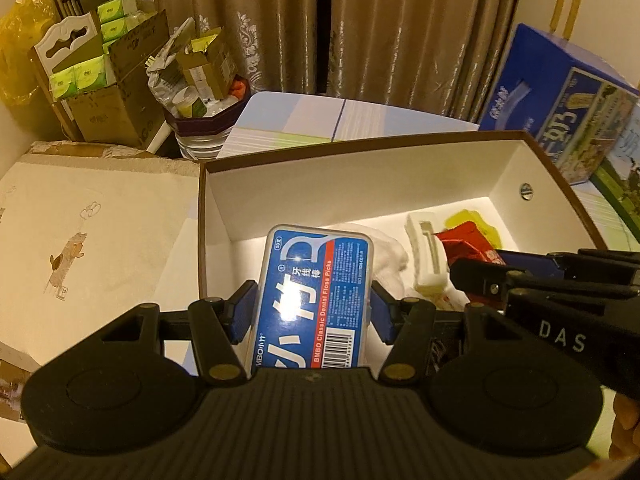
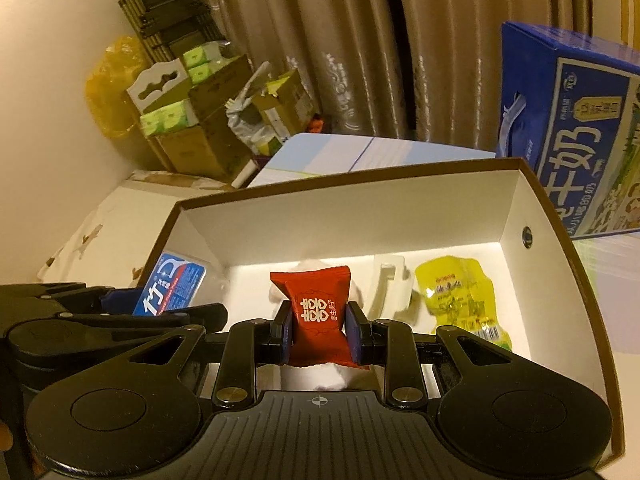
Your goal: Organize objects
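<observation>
Left wrist view: our left claw (image 1: 314, 308) grips the floss case (image 1: 314, 300) over the box (image 1: 560, 184); the right claw (image 2: 319, 330) pinches a red packet (image 2: 316, 312) there. Step: depositing. Next, lower both onto bare floor beside the yellow pouch (image 2: 460, 300), then release.

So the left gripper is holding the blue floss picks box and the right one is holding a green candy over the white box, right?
Nearly. The left gripper does hold the blue floss picks box, but the candy between the right gripper fingers is red, not green, as the right wrist view shows. Both are over the white box.
</observation>
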